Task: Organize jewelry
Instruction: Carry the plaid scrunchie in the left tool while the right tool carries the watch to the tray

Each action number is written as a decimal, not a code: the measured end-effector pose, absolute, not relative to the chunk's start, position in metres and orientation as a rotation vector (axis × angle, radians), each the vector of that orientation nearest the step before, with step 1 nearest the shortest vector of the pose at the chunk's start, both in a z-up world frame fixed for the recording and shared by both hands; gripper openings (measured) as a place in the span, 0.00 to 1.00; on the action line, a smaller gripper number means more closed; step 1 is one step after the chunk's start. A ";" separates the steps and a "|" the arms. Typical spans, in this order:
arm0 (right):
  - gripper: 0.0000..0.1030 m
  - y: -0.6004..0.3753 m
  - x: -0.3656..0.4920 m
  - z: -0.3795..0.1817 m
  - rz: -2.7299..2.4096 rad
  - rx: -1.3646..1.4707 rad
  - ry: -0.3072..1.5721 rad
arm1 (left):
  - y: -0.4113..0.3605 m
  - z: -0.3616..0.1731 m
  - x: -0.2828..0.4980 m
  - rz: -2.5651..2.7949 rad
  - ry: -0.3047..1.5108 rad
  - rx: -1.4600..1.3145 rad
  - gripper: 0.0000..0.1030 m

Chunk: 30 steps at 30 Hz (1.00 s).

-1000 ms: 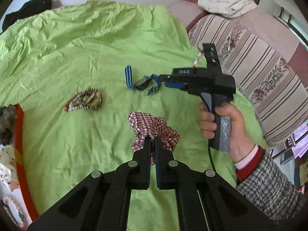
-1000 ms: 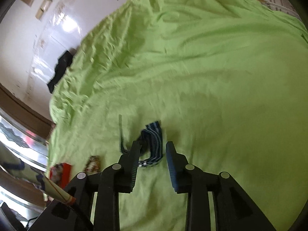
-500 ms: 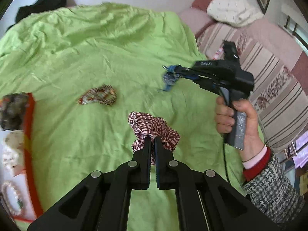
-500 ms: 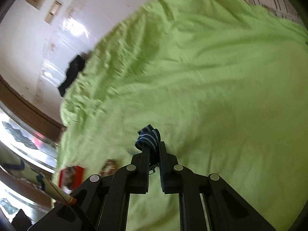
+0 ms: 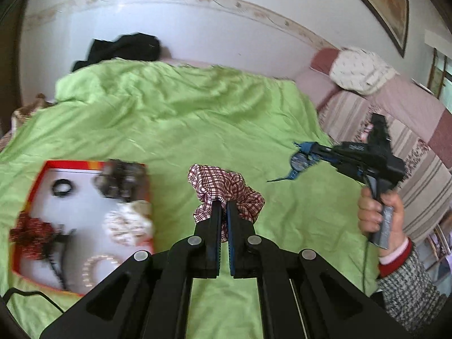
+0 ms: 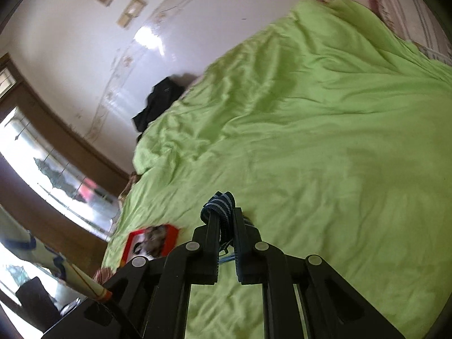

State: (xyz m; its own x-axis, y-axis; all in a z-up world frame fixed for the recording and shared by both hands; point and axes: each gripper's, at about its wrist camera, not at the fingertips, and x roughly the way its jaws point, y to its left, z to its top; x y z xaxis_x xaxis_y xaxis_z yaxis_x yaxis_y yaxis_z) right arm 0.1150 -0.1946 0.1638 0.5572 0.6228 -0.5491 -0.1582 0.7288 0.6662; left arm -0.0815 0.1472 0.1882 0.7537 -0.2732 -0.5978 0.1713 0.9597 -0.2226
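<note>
Green bedspread (image 5: 175,130) everywhere, and both grippers are up off it with a catch each. Left gripper (image 5: 223,206) has its jaws pinched on a red plaid scrunchie (image 5: 226,189). Right gripper (image 6: 226,214) is clamped on a blue striped band (image 6: 219,202) that dangles in the air. Red-edged tray (image 5: 31,197) of hair ties and beads sits on the cloth off to the left.

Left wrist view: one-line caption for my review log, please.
Left hand-held gripper clamps a plaid scrunchie above the green bedspread, beside the red-rimmed jewelry tray.
</note>
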 end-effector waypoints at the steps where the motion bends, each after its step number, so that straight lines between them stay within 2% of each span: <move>1: 0.09 -0.186 0.108 0.170 0.518 0.592 0.858 | 0.157 0.189 -0.086 -0.221 0.666 -0.161 0.03; 17: 0.09 -0.067 0.033 0.192 0.716 0.416 0.858 | 0.244 0.196 -0.105 0.019 0.612 -0.183 0.03; 30: 0.09 0.026 0.033 0.196 0.810 0.364 0.935 | 0.317 0.188 -0.047 0.135 0.613 -0.206 0.03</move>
State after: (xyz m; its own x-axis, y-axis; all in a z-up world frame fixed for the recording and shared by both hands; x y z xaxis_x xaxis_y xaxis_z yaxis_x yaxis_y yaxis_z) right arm 0.0326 0.0265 0.1955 0.3356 0.7513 -0.5683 -0.4556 0.6575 0.6001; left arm -0.0472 0.3173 0.1885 0.8099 0.0642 -0.5830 -0.1860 0.9708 -0.1515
